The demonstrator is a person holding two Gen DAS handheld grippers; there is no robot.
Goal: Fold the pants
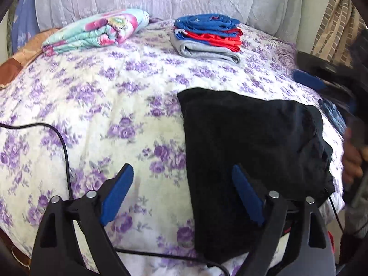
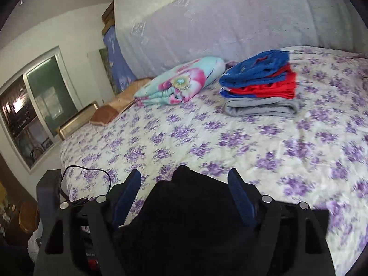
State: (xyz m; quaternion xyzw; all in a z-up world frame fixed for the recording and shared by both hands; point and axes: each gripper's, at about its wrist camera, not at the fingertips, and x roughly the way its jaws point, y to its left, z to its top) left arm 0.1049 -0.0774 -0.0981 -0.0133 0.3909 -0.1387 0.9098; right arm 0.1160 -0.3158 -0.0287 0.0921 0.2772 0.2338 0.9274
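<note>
Both grippers are spread wide; black pants (image 1: 248, 151) lie lower right, under left gripper (image 1: 182, 194)'s right finger, bunched between right gripper (image 2: 184, 197)'s fingers.

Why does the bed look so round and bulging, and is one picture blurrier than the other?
Both views come through fisheye lenses, which bow the flowered bedspread and darken the corners. The left wrist view is mostly sharp, smeared only at its right edge; the right wrist view is softer, flowers streaking toward the right, and the black pants show almost no detail.

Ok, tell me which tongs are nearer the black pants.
Too close to call. The left tongs are open, one finger over the black pants' left edge. The right tongs are open too, with the black pants bunched between their fingers.
</note>
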